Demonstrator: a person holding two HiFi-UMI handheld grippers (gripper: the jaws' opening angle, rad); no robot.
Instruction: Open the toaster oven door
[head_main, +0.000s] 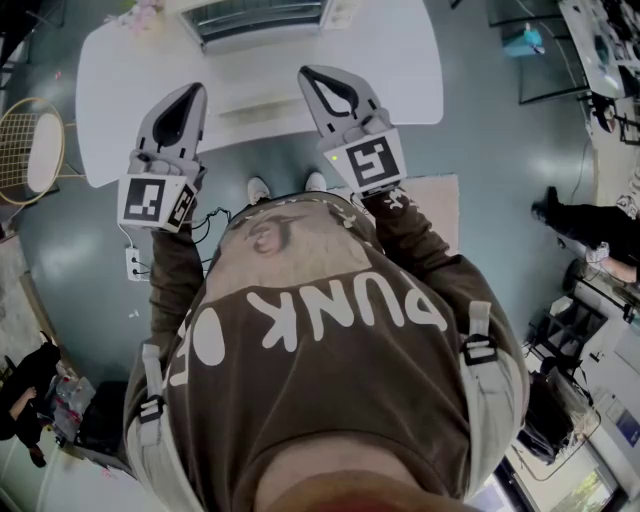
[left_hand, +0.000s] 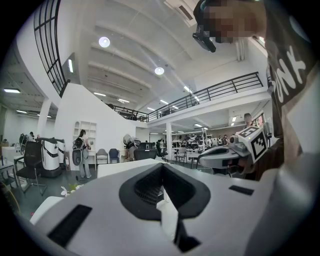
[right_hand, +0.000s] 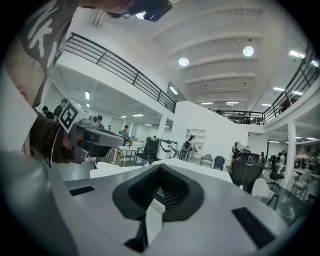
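Observation:
The toaster oven (head_main: 262, 18) stands at the far edge of the white table (head_main: 420, 70); only its silver top and front strip show at the top of the head view. My left gripper (head_main: 190, 92) hovers over the table's near left part, shut and holding nothing. My right gripper (head_main: 310, 75) is held over the near middle, also shut and holding nothing, its tip a short way in front of the oven. Neither touches the oven. In the left gripper view the left gripper (left_hand: 162, 166) points level across the room, and so does the right gripper (right_hand: 161, 167) in its own view; the oven is not in either.
A round wire chair (head_main: 30, 150) stands left of the table. A power strip (head_main: 133, 263) lies on the floor by my feet, and a pale mat (head_main: 430, 200) is under the table's near right corner. A person (head_main: 590, 225) sits at the far right. Flowers (head_main: 140, 15) lie at the table's back left.

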